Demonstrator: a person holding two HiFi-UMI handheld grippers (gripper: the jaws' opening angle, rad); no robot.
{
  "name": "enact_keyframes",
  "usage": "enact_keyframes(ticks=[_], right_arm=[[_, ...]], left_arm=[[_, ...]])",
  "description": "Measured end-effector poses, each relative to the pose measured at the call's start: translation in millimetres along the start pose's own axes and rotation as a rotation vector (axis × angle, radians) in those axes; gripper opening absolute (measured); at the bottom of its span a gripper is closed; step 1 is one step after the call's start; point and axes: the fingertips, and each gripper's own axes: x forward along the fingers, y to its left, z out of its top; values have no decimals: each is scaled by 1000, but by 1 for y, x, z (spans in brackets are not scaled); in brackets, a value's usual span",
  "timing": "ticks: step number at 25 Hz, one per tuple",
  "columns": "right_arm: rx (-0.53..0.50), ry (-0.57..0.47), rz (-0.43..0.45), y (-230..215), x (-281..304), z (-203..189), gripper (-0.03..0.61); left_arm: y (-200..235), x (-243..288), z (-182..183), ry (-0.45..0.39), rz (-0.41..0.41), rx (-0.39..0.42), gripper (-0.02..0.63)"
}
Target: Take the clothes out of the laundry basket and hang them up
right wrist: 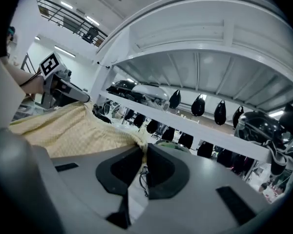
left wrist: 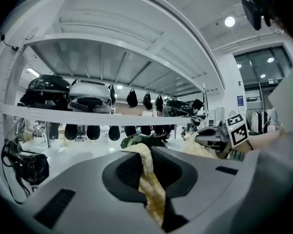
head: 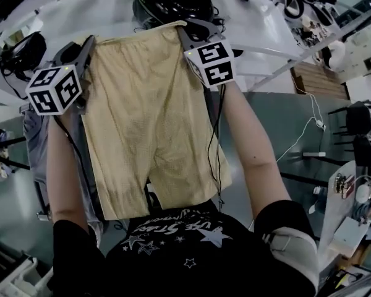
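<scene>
My left claw is closed on one corner of the waistband of the yellow shorts; in the left gripper view the cloth sits pinched between the two jaws. My right claw is closed on the other corner, and from there the yellow cloth runs away toward the other claw. So the shorts are spread between both claws in the air in front of me, waistband up and legs hanging free, in front of a white rack that carries helmets. I judge the task is in its middle part for this piece: the shorts are out and opened flat, but they are not hung yet. I see no hanger and no rail for clothes in any view, and the basket is not in view, so I cannot say how many pieces are left. For writing, each marker cube shows only black and white square patterns, no letters. The black shirt of the person has white script and stars printed, upside down in the head view, and I cannot read it surely. I find no label on the shorts.
</scene>
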Motion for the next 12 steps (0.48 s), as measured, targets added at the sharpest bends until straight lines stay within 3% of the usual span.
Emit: enact_keyframes(ticks=[6,12], right_arm=[[-43,106,54,6,20,-45,43],[-50,230,100,24,33,-80,52]], left_arm=[[6,23,-48,127,8,-84,68],[14,29,-81,221,25,-107,115]])
